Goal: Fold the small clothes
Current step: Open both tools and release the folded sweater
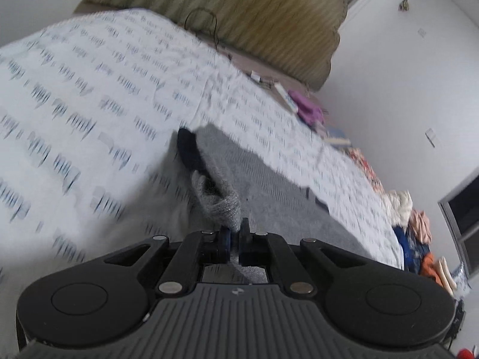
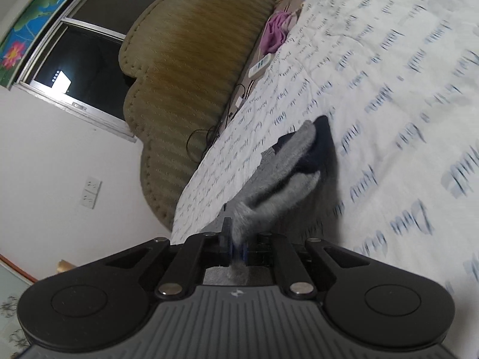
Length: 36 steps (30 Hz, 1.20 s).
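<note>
We see a fuzzy grey knit sock (image 1: 220,200) with a dark toe. The sheet (image 1: 89,89) is thin, creased printed cloth. Both grippers (image 1: 235,233) (image 2: 236,243) are matt black plastic with shiny metal pins; the headboard (image 2: 185,59) is ribbed padded fabric.

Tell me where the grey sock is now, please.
The grey sock hangs between both tools, pinched by the left tool and the right tool, above the printed bedsheet, its dark toe pointing away.

white walls (image 2: 60,155), padded headboard (image 2: 191,68); dark window (image 2: 86,59)
</note>
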Motion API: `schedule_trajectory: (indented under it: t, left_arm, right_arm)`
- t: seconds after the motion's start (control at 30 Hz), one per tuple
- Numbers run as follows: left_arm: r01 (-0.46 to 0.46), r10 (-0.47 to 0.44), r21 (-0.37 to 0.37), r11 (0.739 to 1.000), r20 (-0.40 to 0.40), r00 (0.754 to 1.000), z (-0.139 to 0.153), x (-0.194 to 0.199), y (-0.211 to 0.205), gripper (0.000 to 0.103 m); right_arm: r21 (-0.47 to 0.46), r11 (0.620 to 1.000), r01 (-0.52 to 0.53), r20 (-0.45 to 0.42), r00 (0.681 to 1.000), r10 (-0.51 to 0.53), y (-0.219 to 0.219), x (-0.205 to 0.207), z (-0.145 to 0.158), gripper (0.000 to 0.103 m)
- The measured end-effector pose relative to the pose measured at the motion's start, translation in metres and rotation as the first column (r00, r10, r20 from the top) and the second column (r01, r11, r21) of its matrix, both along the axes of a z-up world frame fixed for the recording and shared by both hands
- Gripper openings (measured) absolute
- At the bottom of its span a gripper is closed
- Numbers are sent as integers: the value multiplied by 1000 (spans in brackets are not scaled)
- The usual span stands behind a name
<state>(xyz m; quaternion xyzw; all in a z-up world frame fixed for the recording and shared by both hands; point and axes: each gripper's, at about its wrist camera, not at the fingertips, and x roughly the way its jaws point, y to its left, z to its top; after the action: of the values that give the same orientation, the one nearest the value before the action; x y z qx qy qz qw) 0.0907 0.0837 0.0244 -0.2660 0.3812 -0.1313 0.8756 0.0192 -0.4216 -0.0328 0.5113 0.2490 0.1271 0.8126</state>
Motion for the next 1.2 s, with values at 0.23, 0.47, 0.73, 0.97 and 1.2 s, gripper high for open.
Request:
schedule_trajectory:
  t: [0.23,0.47,0.73,0.97,1.2]
  left_arm:
    - [-10,18,53,999,-151,988,-54,-25,25,5]
    - [16,-21,279,960,16,1000,-28,-34,18,57]
    - [-75,-5,392,917,199,980,-3,25,-1,81]
    - [-4,-39,485,875,79,996,-60,99,-39,77]
    - [31,-52,482,876,30,998,-72,118,-57,26]
  right_arm:
    - [29,998,54,-81,995,-51,-12,-56,-39,6]
    - [-261,960,101,-65,990,-121,-14,-42,-12,11]
    - [-445,895,-35,-53,998,13,-9,64,10,74]
    - [-544,827,-145,-190,981,47,0,150,-25,74]
    - [-550,813,-191,-171,979,114,14,163,-32,21]
